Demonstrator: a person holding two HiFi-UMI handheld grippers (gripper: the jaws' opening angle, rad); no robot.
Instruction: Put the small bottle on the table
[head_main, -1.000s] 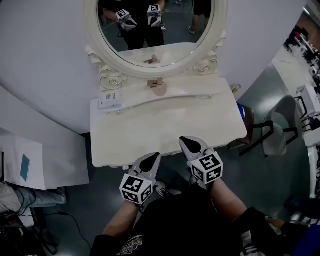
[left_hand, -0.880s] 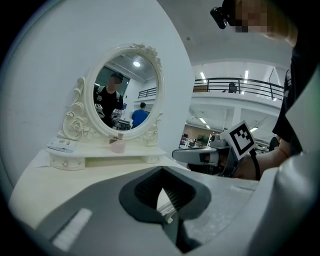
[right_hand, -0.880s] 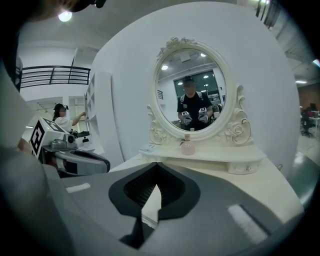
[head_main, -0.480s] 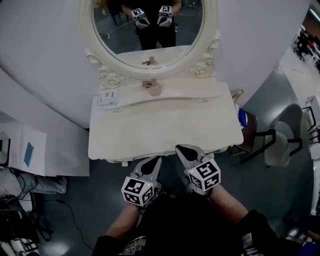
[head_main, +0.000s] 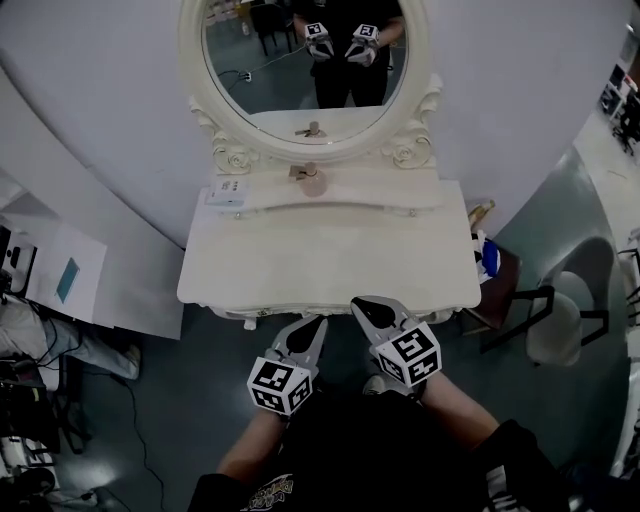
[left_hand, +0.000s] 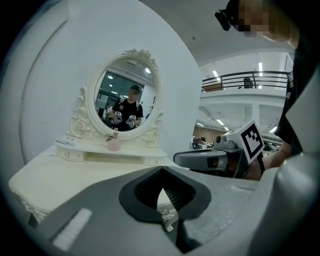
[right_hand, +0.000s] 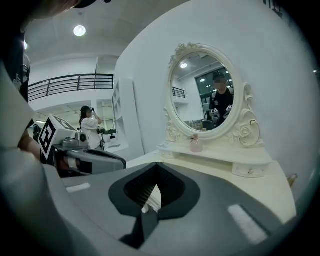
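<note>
Small bottle (head_main: 313, 181), pink with a rounded body, stands upright on the raised shelf (head_main: 380, 190) at the back of the white counter (head_main: 330, 258). It sits directly below the oval mirror (head_main: 305, 60), in the upper centre of the head view. In the left gripper view the bottle appears left of centre (left_hand: 114, 144); in the right gripper view, right of centre (right_hand: 196, 144). A flat white box (head_main: 226, 191) lies at the left end of the same shelf.

Left gripper (head_main: 318, 322) and right gripper (head_main: 357, 302) are side by side in the lower centre of the frame, at the counter's near edge and well apart from the bottle. Left fingers (left_hand: 100, 200) are closed tip to tip with nothing between them. Right fingers (right_hand: 210, 215) are likewise closed and empty. The mirror reflects the person and both grippers.
</note>
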